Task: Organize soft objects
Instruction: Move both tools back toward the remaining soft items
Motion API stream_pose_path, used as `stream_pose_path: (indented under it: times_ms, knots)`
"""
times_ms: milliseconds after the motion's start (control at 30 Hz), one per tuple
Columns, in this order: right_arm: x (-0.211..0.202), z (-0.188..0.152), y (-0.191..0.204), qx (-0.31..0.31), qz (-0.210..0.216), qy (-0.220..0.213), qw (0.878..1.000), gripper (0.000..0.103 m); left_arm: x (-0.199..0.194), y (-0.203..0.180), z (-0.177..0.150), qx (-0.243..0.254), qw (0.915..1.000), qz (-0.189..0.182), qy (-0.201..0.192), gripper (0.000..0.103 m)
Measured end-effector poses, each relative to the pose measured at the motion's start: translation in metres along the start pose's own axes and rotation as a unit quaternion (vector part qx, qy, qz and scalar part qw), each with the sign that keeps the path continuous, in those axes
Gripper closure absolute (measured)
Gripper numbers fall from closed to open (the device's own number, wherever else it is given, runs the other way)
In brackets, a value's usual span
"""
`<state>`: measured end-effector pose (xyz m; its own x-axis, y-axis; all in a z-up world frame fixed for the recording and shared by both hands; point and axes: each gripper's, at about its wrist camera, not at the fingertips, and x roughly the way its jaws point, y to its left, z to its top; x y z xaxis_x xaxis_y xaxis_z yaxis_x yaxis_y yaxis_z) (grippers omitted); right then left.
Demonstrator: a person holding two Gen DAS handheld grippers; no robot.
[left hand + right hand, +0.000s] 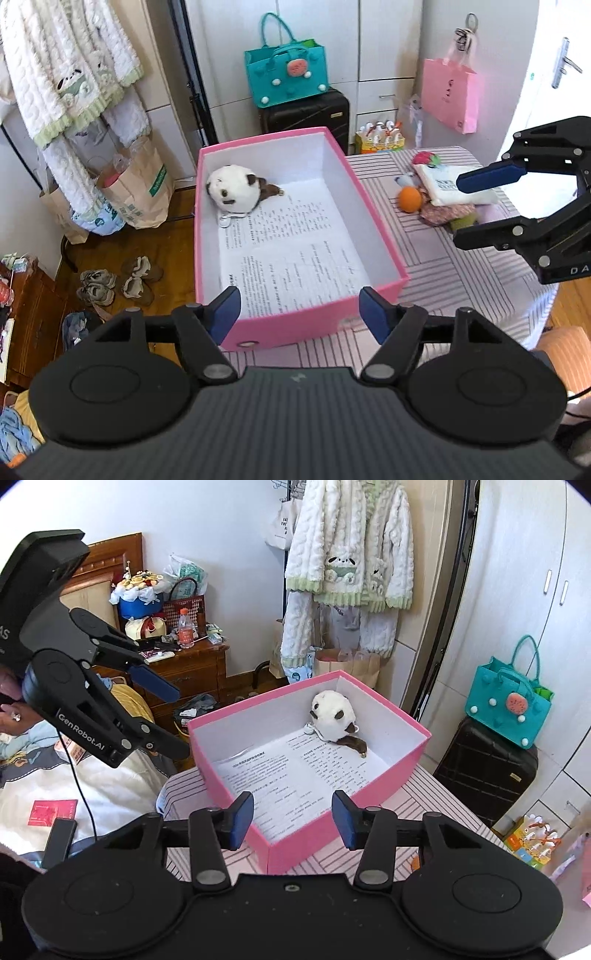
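Grippers, left (300,312) and right (292,819), gape empty; round white-and-brown plush toy (236,189) boxed, right-frame pile of soft toys and pouches (439,192) awaits grasping.

bedroom, likely | bed (55,794) | wardrobe (388,55) | hanging robe (351,554) | suitcase (306,110)

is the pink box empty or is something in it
Not empty: the pink box holds one white plush toy in its far corner, lying on printed paper sheets.

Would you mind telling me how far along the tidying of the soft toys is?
One white plush toy already lies in the pink box. Both hand-held grippers, left and right, are open and empty. A pile of soft items still waits on the striped table.
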<state>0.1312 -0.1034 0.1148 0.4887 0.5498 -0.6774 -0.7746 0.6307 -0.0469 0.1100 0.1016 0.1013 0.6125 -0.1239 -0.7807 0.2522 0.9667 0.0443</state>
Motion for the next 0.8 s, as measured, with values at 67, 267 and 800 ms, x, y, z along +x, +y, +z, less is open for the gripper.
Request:
stream_pose_path:
  times_ms: [67, 267, 800]
  knots:
    - [-0.009, -0.007, 0.005, -0.005, -0.006, -0.005, 1.0, 0.045, -0.006, -0.006, -0.005, 0.007, 0.9999, -0.005, -0.006, 0.03]
    - [-0.034, -0.033, 0.021, -0.016, -0.022, -0.017, 0.999, 0.037, -0.017, -0.024, -0.022, 0.023, 0.9995, -0.013, -0.018, 0.022]
    - [-0.038, -0.132, 0.041, 0.04, -0.061, -0.013, 0.997, 0.027, 0.0, -0.068, -0.075, 0.028, 0.9969, -0.049, -0.054, 0.009]
